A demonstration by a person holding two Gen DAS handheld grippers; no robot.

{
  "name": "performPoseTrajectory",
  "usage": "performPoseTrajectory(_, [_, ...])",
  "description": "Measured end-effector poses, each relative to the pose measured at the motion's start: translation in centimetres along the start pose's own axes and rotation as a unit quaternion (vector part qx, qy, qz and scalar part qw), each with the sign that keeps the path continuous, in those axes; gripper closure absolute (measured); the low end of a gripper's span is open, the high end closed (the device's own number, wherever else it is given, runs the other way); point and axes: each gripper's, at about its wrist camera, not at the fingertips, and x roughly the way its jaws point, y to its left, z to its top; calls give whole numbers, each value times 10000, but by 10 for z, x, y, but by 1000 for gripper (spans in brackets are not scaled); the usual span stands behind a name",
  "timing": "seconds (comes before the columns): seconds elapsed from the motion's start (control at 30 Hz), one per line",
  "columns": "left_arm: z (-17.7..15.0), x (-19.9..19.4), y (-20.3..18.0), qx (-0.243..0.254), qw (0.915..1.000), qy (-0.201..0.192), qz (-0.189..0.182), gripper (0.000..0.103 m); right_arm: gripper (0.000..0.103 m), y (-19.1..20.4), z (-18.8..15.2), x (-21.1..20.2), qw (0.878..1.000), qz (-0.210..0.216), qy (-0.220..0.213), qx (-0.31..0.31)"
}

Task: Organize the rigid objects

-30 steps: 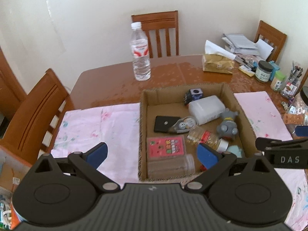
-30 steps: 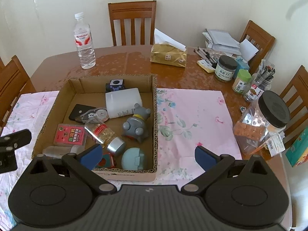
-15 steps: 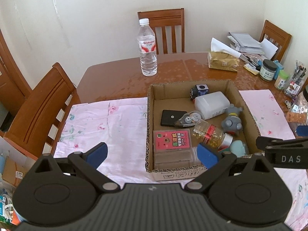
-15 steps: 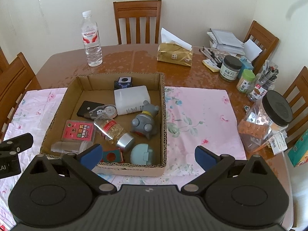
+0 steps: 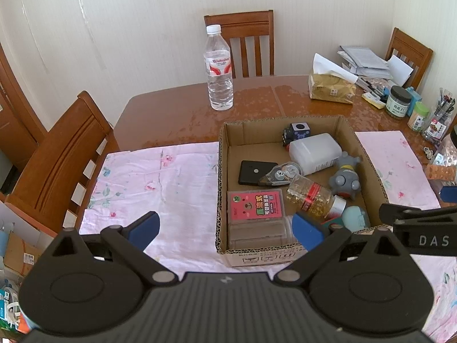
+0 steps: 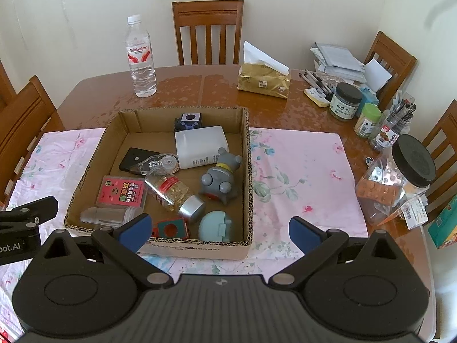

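Observation:
A shallow cardboard box sits on a pink floral cloth. It holds a grey toy, a white container, a small bottle with a silver cap, a pink card case, a black device, a correction tape, a dark cube, a teal round case and a red block. My left gripper is open and empty, in front of the box's near left corner. My right gripper is open and empty, in front of the box's near right corner.
A water bottle and a gold tissue pack stand on the brown table behind the box. Jars, pens and papers crowd the far right. A clear jar with a black lid stands at right. Wooden chairs surround the table.
Both grippers have pulled back and up from the box, so more of the table shows. Both stay open and empty. The objects in the box have not moved.

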Motion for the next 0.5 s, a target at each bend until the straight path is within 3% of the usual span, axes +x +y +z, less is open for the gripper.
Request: performPoseTrajectory(0.5, [0, 1, -2, 5, 10000, 23, 6, 4, 0, -1, 0, -1, 10000, 2, -19, -7])
